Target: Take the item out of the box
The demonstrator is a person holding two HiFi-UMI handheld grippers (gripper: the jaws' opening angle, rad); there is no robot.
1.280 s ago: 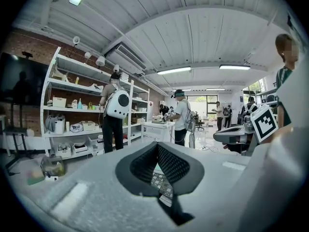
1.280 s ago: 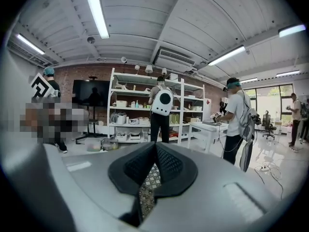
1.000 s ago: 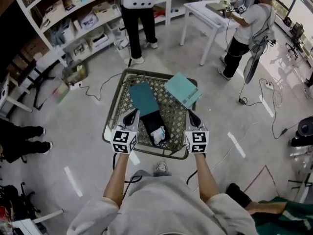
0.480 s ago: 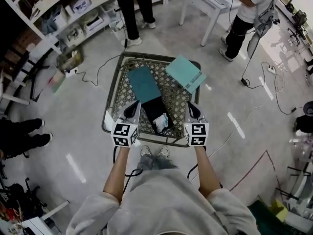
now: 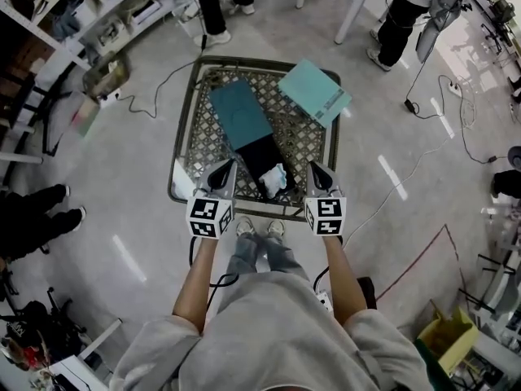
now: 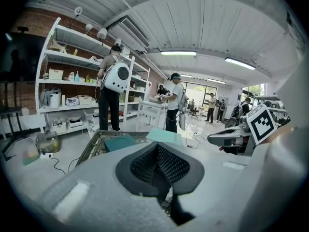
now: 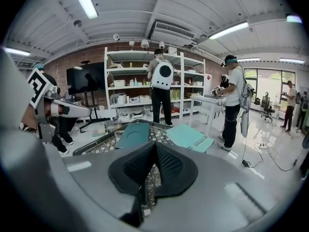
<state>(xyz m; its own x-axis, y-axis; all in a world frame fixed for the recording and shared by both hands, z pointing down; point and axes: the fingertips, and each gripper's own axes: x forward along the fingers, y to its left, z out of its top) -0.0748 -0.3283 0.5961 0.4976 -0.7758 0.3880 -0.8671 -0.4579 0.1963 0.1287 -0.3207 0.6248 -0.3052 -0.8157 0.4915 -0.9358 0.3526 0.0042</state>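
This looks to me like the approach step, as nothing is lifted yet. My left gripper (image 5: pixel 224 170) and right gripper (image 5: pixel 316 173) hover over the near edge of the low square metal lattice table (image 5: pixel 183 137), one on each side of the open black cardboard box (image 5: pixel 259 160). Both claws are fully closed, pads together, with nothing between them.

The small crumpled white item (image 5: pixel 275 178) lies inside the box at its near end, between the two grippers. From up here I can't say what it is, perhaps something in a plastic wrap. Next I need to open one claw, likely the right, lower it into the box and close on the white item without catching the box wall. The other claw could steady the box.

A flat dark teal lid (image 5: pixel 238 112) lies just beyond the box, touching it. A flat light teal box (image 5: pixel 315 94) sits at the far right corner, overhanging.

The table stands on a grey polished concrete floor (image 5: pixel 138 218). Tall white shelving (image 7: pixel 126 86) and a person wearing a white backpack (image 7: pixel 161 81) are on the far side.
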